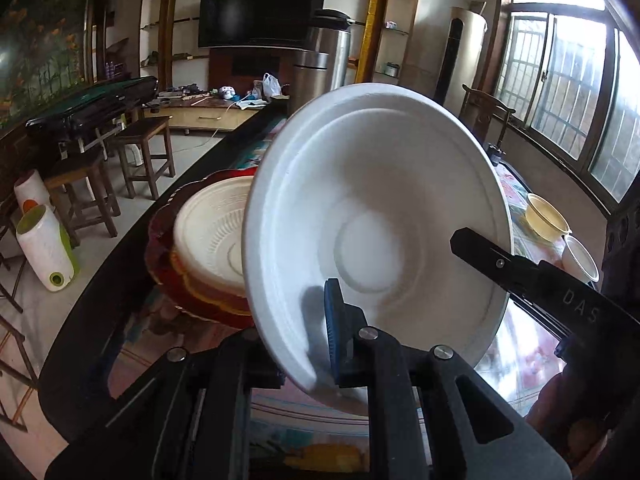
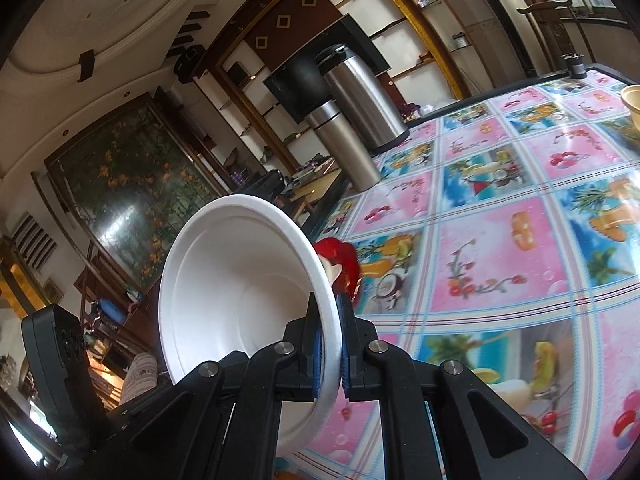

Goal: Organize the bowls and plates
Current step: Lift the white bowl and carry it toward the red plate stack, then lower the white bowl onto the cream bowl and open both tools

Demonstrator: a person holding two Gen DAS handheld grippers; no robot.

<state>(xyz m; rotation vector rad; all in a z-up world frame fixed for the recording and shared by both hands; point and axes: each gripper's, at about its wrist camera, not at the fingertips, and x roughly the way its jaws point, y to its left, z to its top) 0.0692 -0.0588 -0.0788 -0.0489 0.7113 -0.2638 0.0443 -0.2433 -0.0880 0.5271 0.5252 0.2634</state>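
Two claws on one white bowl (image 1: 372, 236): we see the left gripper (image 1: 320, 344) and the right gripper (image 2: 329, 354) each pinched on its rim, bowl tilted in the air beside the cream plate (image 1: 212, 240) stacked on the red plate (image 1: 160, 240). Risks, as we judge them: opposed pulls could crack the thin rim; a low swing could clip the stack near the table edge (image 1: 80, 340).

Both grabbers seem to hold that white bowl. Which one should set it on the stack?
Probably left. The left gripper grips the white bowl, and the cream bowl stack lies just ahead of it; the right gripper holds the opposite rim.
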